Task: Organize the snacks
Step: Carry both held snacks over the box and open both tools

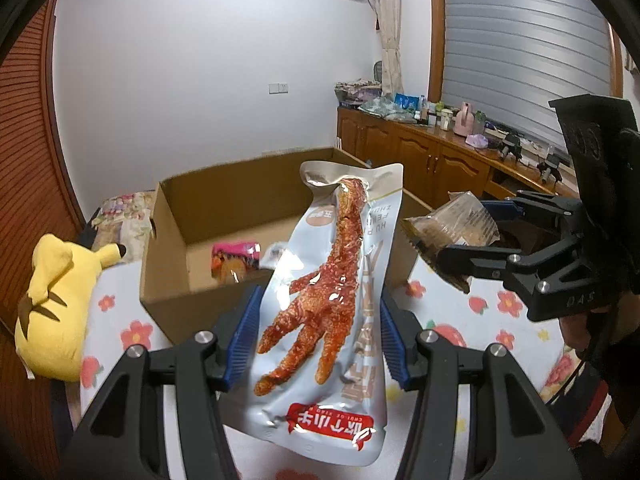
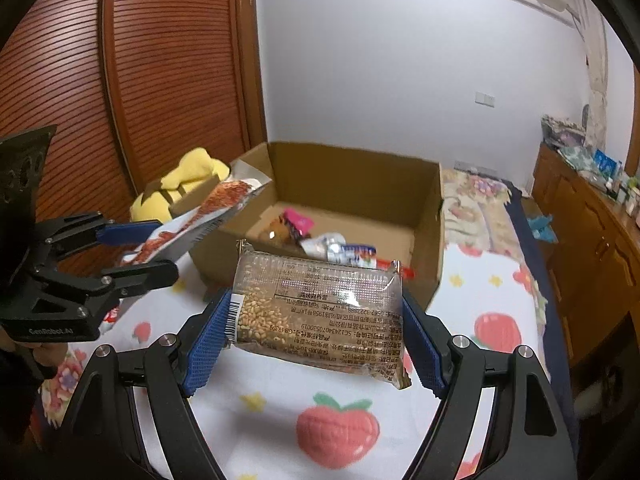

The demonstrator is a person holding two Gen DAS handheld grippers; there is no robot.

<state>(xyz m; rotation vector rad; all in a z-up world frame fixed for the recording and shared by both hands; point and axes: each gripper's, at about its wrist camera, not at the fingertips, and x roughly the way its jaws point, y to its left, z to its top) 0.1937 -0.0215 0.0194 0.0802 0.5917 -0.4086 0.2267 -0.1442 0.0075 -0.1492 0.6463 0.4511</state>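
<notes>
My left gripper is shut on a pale blue chicken-foot snack pack and holds it up in front of an open cardboard box. It also shows in the right wrist view, with the pack near the box's left corner. My right gripper is shut on a clear-wrapped grain bar pack, held above the bedspread just before the box. In the left wrist view the right gripper holds that pack at the box's right side. Several snack packs lie inside the box.
A yellow plush toy lies left of the box by the wooden wardrobe. The box stands on a white strawberry-print bedspread. A wooden cabinet with clutter on top runs along the right wall.
</notes>
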